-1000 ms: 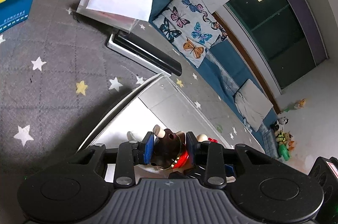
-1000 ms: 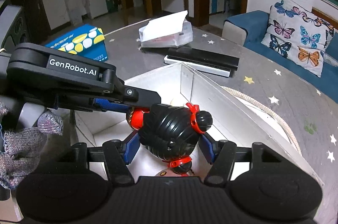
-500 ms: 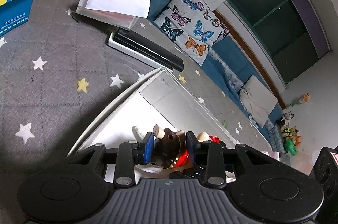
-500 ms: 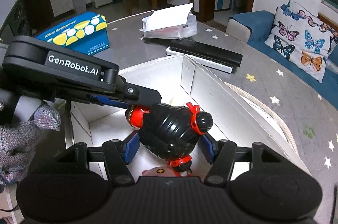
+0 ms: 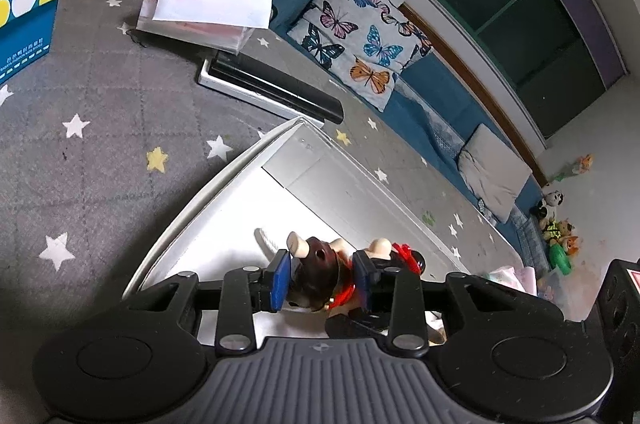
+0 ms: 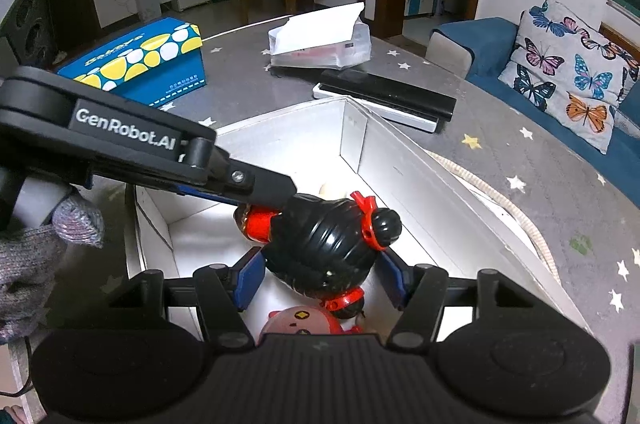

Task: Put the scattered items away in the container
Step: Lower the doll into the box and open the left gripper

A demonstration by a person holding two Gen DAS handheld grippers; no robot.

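Note:
A white open box [image 6: 400, 175] sits on the grey star-patterned cloth; its rim [image 5: 192, 207] fills the lower left wrist view. My right gripper [image 6: 322, 280] is shut on a doll with black hair and red bows [image 6: 328, 244], held over the box. My left gripper [image 5: 320, 278] is shut on a brown horned toy with a red collar [image 5: 316, 272], also over the box. In the right wrist view the left gripper [image 6: 280, 195] reaches in from the left, just behind the doll. A pink toy [image 6: 304, 320] shows below the doll.
A blue and yellow tissue box [image 6: 140, 59], a white tissue pack [image 6: 320, 39] and a flat black-and-white device [image 6: 384, 99] lie beyond the box. A blue sofa with a butterfly pillow [image 6: 568, 71] borders the table. A gloved hand [image 6: 40, 248] holds the left gripper.
The left gripper has rolled slightly, so more of the box interior shows in its view. Both toys stay gripped in the same place over the box.

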